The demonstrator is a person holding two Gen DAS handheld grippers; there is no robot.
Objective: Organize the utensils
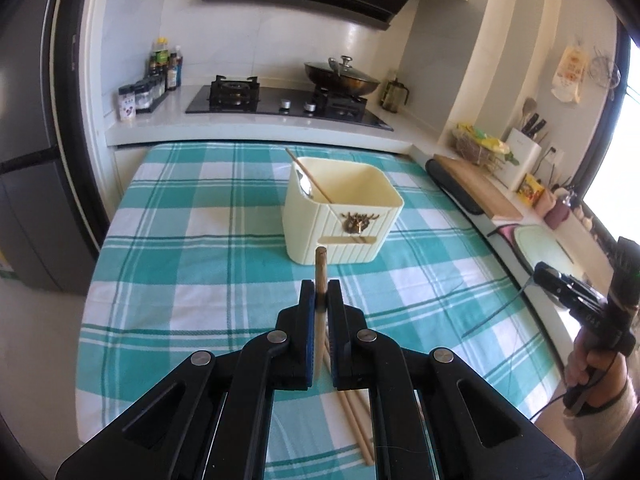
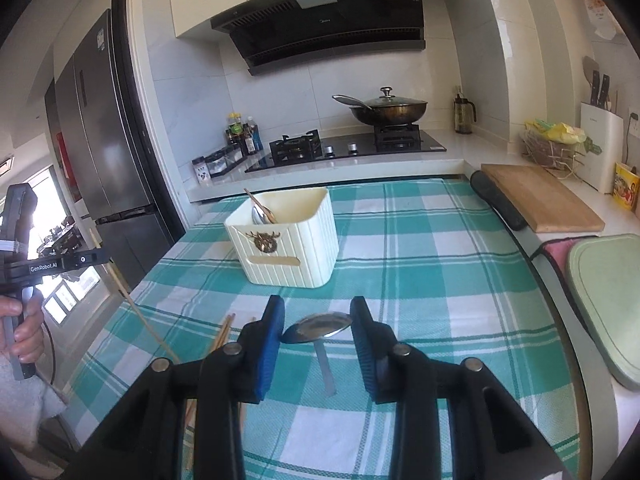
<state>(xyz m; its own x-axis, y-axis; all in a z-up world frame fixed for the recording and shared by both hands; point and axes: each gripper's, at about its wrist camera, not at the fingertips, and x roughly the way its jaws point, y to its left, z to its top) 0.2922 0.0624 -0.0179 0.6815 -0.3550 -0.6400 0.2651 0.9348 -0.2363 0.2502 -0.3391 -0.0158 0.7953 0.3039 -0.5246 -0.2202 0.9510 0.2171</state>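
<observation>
While the left tool point(image 1: 321, 294) is clenched on 1 wooden chopstick point(image 1: 320, 276), raised above the checked cloth point(image 1: 192, 256) on the counter, the right tool point(image 2: 318, 320) pinches a metal spoon point(image 2: 318, 326) by its bowl, handle hanging down. Ahead stands the cream holder point(image 1: 340, 224) with a spoon and chopstick inside. More chopsticks point(image 1: 358, 424) lie below the left tool.

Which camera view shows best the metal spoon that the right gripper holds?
The right wrist view: the metal spoon lies across the middle, its bowl clamped between the right gripper pads, handle hanging below. In the left wrist view that gripper sits at the right edge, and the spoon cannot be made out.
</observation>
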